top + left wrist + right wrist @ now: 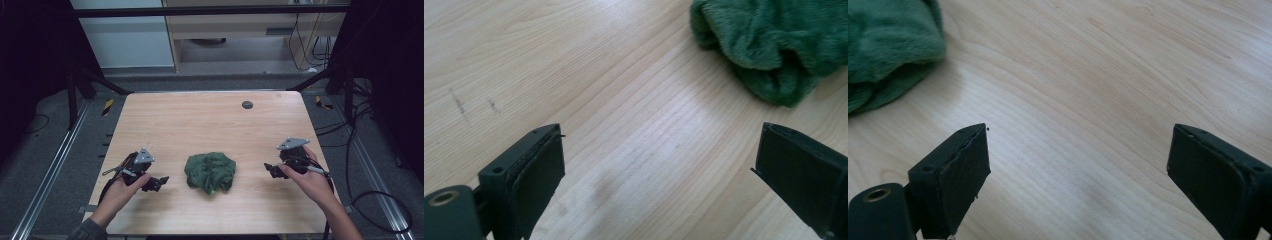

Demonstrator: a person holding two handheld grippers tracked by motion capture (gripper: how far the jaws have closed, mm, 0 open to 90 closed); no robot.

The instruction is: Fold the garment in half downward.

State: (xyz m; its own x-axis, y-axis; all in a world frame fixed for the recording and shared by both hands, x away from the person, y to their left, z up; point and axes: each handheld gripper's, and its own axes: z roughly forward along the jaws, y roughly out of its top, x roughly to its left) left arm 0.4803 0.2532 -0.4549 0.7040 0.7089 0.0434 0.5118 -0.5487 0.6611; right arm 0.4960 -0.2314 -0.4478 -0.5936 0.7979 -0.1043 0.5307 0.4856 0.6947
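High view: green cloth (210,172) bunched in a crumpled heap on wooden table (210,120), near the front edge, roughly centred left to right. Left gripper (161,181) on its left, right gripper (268,168) on its right, both low over the wood, tips aimed inward at the heap. Neither touching it; bare tabletop between each tip and the fabric. Left hand (120,187) wrapped round the left body, right hand (306,177) round the right one. Grey three-cornered plates up top on both. Small dark round spot (247,105) in the tabletop near the far edge, well apart from everything.

Left gripper view: jaws spread wide, nothing between them but wood grain. Cloth (774,45) upper right, ahead of the right-hand jaw, apart from both pads. Thick, plush pile, folded over on itself. A few faint dark scuffs on the table (574,75) at left.

Right gripper view: jaws also wide apart, gap empty, bare table (1108,80) beyond. Cloth (888,50) in the upper left corner, ahead of the left-hand jaw and clear of it. Same fuzzy green fabric, edge rolled under.

Not gripped on either side; heap lying free on the table between the two tools.
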